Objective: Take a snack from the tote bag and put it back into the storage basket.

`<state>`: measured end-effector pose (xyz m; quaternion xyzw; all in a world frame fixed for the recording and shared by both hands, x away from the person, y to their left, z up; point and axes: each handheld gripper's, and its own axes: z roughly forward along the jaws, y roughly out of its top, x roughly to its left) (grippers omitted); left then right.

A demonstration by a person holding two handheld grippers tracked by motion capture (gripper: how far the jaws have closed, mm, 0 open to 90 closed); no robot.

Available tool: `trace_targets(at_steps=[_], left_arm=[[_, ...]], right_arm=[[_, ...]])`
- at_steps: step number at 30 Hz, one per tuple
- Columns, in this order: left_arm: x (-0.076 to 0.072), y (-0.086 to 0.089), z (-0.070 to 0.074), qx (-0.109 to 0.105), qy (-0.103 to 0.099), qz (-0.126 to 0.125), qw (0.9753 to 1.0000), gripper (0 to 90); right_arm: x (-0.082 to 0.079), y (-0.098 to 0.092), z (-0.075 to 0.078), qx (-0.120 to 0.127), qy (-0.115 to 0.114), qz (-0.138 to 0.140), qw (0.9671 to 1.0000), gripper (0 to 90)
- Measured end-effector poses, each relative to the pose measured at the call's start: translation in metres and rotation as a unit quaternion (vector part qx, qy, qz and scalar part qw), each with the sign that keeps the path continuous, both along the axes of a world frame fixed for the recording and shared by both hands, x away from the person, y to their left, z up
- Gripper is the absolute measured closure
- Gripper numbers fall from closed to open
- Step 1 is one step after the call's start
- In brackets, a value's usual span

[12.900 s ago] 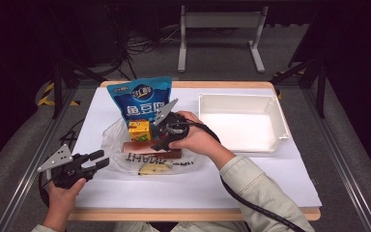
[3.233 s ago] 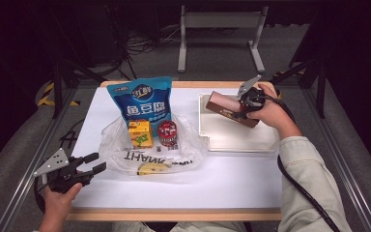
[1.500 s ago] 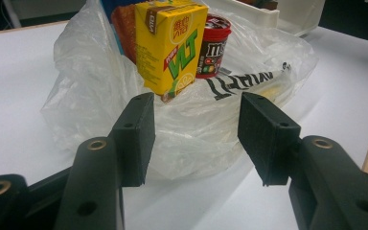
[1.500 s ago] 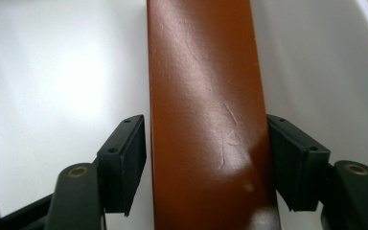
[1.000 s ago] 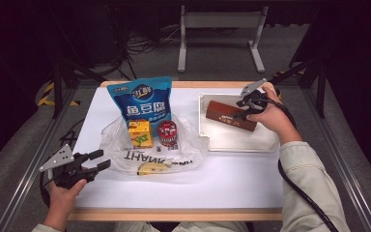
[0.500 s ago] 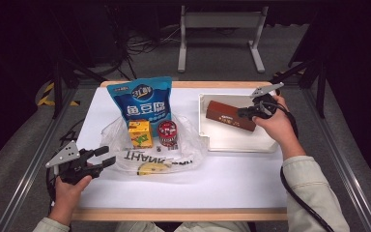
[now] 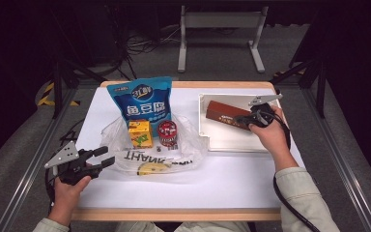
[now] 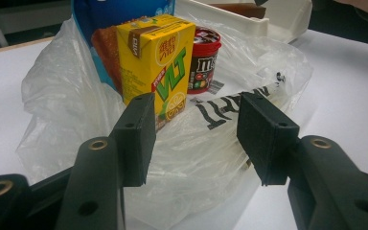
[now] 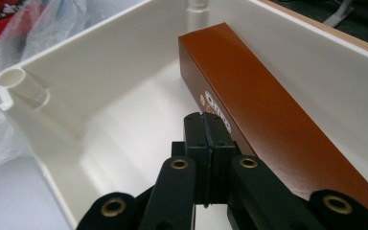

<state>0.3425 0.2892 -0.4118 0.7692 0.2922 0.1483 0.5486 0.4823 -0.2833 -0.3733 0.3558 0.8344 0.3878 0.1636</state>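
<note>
High view, right gripper [image 7: 245,119]: over the white bin [image 7: 232,142], touching the near side of the brown box [image 7: 223,114], which lies in the bin's far part.
High view, left gripper [image 7: 99,157]: at the table's near-left, jaws spread, just beside the plastic bag [image 7: 174,157].
Left gripper view: jaws wide apart and empty, facing the bag; yellow drink carton [image 8: 155,62] and red candy tub [image 8: 203,60] stand on it.
Right gripper view: jaws pressed together with nothing between them, beside the brown box [image 9: 268,117]; the box rests inside the bin [image 9: 100,96] along one wall.
</note>
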Motion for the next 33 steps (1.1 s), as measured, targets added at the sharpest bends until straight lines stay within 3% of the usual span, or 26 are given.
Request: trace_targets(at_steps=[8, 14, 23, 33], left_arm=[[0.000, 0.000, 0.000, 0.001, 0.000, 0.000, 1.0000, 48.5], [0.000, 0.000, 0.000, 0.003, -0.001, -0.002, 1.0000, 48.5], [0.000, -0.001, 0.000, 0.002, 0.000, -0.003, 1.0000, 48.5], [0.000, -0.001, 0.000, 0.004, -0.001, -0.004, 1.0000, 48.4]], right_arm=[[0.002, 0.003, -0.016, -0.021, 0.008, -0.018, 0.9996, 90.0], [0.006, 0.001, -0.022, -0.053, 0.015, -0.051, 0.9972, 90.0], [0.012, 0.000, -0.022, -0.059, 0.019, -0.074, 0.9953, 90.0], [0.019, -0.002, -0.022, -0.059, 0.009, -0.110, 0.9922, 90.0]])
